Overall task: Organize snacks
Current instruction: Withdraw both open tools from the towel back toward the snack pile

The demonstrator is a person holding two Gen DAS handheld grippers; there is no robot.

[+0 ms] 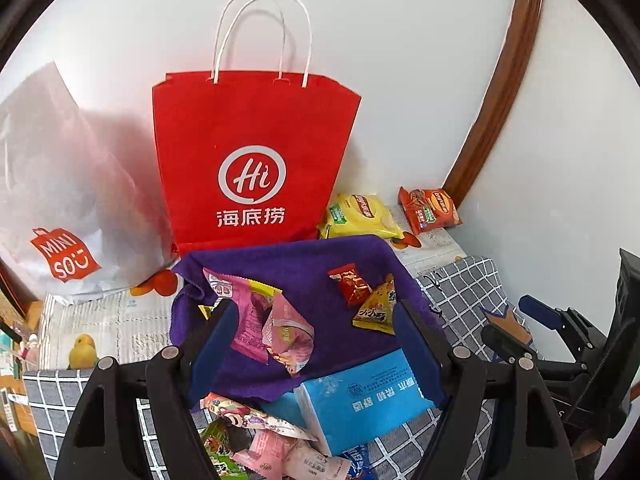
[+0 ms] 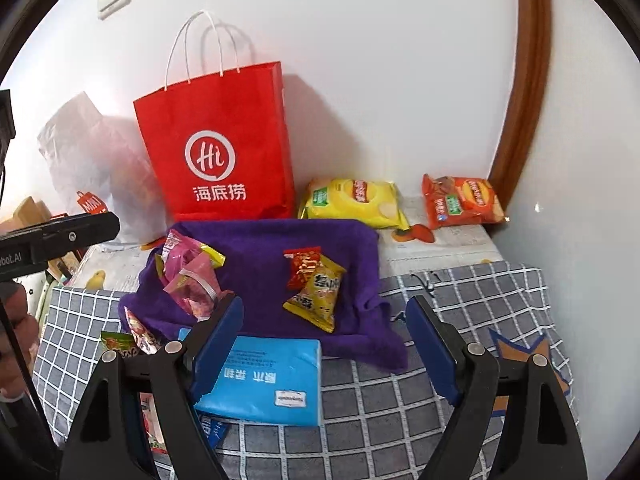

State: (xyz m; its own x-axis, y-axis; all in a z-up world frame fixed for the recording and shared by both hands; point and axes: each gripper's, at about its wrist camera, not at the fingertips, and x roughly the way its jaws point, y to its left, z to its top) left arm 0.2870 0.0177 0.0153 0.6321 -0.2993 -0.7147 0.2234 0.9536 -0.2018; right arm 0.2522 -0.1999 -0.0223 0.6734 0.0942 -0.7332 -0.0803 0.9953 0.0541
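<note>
A purple cloth [image 1: 304, 264] [image 2: 256, 252] lies on the table with small snack packets on it: pink ones [image 1: 276, 324] [image 2: 188, 276] at its left, a red packet [image 1: 352, 284] [image 2: 304, 264] and a yellow one [image 1: 376, 310] [image 2: 318, 294] at its right. A blue tissue pack [image 1: 360, 400] [image 2: 268, 384] lies in front of the cloth. More packets [image 1: 264, 436] lie near the front. My left gripper [image 1: 316, 312] hangs open above the cloth, holding nothing. My right gripper [image 2: 324, 316] is open and empty too, above the cloth's front edge.
A red paper bag [image 1: 252, 156] [image 2: 216, 144] stands against the wall, a white plastic bag [image 1: 60, 208] [image 2: 88, 168] to its left. Yellow [image 1: 360, 216] [image 2: 356, 200] and orange [image 1: 430, 208] [image 2: 460, 200] chip bags lie at the back right. A checked tablecloth [image 2: 440, 420] covers the table.
</note>
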